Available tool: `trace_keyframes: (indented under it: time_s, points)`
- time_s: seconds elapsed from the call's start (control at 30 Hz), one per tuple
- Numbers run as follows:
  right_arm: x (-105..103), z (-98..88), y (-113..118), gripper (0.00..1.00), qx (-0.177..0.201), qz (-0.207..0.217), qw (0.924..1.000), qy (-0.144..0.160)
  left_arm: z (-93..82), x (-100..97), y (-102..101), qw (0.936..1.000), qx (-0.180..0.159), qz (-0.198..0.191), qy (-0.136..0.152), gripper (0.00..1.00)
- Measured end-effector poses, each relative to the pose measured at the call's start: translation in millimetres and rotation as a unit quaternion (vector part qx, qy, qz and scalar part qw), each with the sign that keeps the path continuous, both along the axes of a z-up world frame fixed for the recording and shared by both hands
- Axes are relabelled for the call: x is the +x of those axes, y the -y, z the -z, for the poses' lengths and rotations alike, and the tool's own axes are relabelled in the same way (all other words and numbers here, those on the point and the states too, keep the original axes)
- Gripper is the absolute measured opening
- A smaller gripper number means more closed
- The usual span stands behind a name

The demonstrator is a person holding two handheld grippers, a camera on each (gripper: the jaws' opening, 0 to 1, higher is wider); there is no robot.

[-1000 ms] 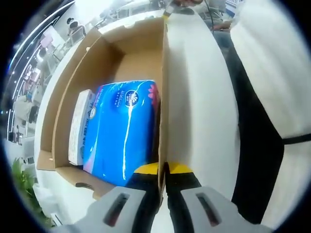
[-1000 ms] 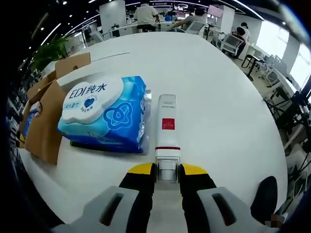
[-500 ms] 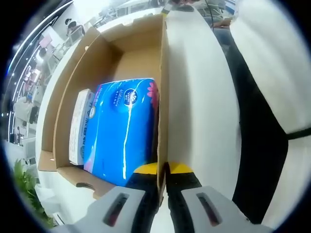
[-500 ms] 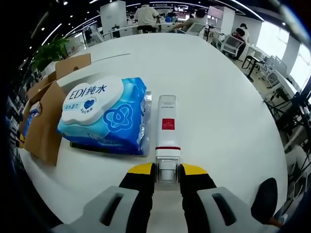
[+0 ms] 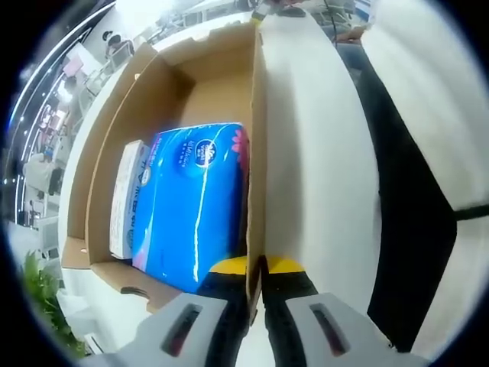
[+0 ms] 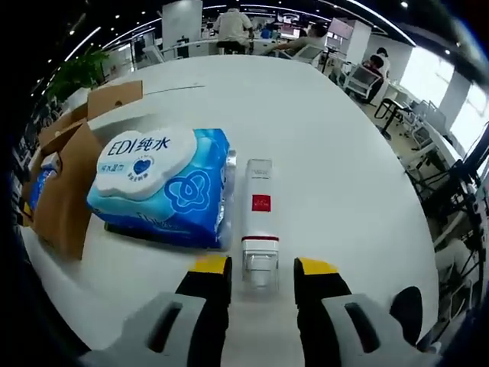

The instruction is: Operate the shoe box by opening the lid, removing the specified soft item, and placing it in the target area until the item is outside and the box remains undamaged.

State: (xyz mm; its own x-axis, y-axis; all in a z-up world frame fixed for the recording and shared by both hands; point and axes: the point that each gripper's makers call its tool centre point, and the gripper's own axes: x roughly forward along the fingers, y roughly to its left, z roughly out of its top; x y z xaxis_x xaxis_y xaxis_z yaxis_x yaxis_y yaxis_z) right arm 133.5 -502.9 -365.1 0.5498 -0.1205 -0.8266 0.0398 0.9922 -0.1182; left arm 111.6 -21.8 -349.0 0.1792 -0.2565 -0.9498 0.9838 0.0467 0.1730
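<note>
Box open; wet wipes pack (image 6: 160, 187) and white tube (image 6: 260, 222) out on table (image 6: 344, 168), tube between the parted jaws of right gripper (image 6: 261, 269). Left gripper (image 5: 257, 267) pinches shoe box (image 5: 256, 153) wall; blue tissue pack (image 5: 191, 202) remains inside, 12 o'clock.

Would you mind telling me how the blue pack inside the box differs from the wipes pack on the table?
The blue pack lies inside the cardboard box, plain glossy blue. The wipes pack lies outside on the white table, with a white flap lid. Both are soft, blue and lying flat.
</note>
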Motion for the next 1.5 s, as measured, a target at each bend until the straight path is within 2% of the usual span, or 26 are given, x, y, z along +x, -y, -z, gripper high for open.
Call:
trace_keyframes:
  time_s: [0.03, 0.1, 0.13, 0.6, 0.67, 0.73, 0.87, 1.07, 1.23, 1.33, 1.4, 1.5]
  points:
    - [-4, 4.0, 1, 0.2, -0.002, -0.003, 1.0, -0.009, 0.1, 0.1, 0, 1.0, 0.002, 0.0, 0.0, 0.05]
    - [-6, 6.9, 0, 0.19, 0.001, -0.004, 0.9999, -0.012, 0.1, 0.1, 0, 1.0, 0.002, 0.0, -0.001, 0.05]
    - [-4, 4.2, 0, 0.19, 0.003, -0.003, 1.0, -0.005, 0.2, 0.1, 0, 1.0, 0.002, 0.001, -0.001, 0.05]
    - [-5, 0.2, 5, 0.19, -0.001, -0.014, 0.9998, -0.011, 1.0, -0.3, -1, 1.0, 0.001, 0.004, -0.003, 0.04]
    - [-4, -0.4, 4, 0.23, -0.004, -0.023, 0.9997, -0.011, 1.0, -0.3, -1, 1.0, 0.001, 0.003, -0.003, 0.04]
    - [-4, -0.5, 4, 0.32, -0.001, -0.018, 0.9998, -0.009, 1.0, -0.4, -1, 1.0, 0.001, 0.003, -0.001, 0.05]
    - [-4, -4.9, 4, 0.32, -0.006, -0.017, 0.9998, 0.0, 1.0, -0.4, -1, 1.0, 0.001, 0.003, -0.001, 0.05]
    - [-3, -20.7, 8, 0.32, -0.019, -0.001, 0.9993, 0.032, 0.9, -0.8, -1, 1.0, 0.001, 0.005, 0.0, 0.05]
    - [-9, -43.0, -5, 0.3, -0.018, 0.016, 0.9974, 0.068, 1.0, -1.0, -1, 1.0, 0.0, 0.004, 0.0, 0.05]
    - [-18, -51.9, -14, 0.28, 0.005, 0.046, 0.9956, 0.081, 0.9, -0.7, 0, 1.0, 0.0, 0.003, 0.001, 0.05]
    - [-20, -58.3, -19, 0.27, 0.002, 0.04, 0.9946, 0.096, 0.8, -0.6, 0, 1.0, -0.001, 0.003, 0.003, 0.05]
    - [-25, -61.0, -25, 0.27, 0.0, 0.038, 0.9945, 0.097, 0.9, -0.7, 0, 1.0, -0.001, 0.005, 0.006, 0.05]
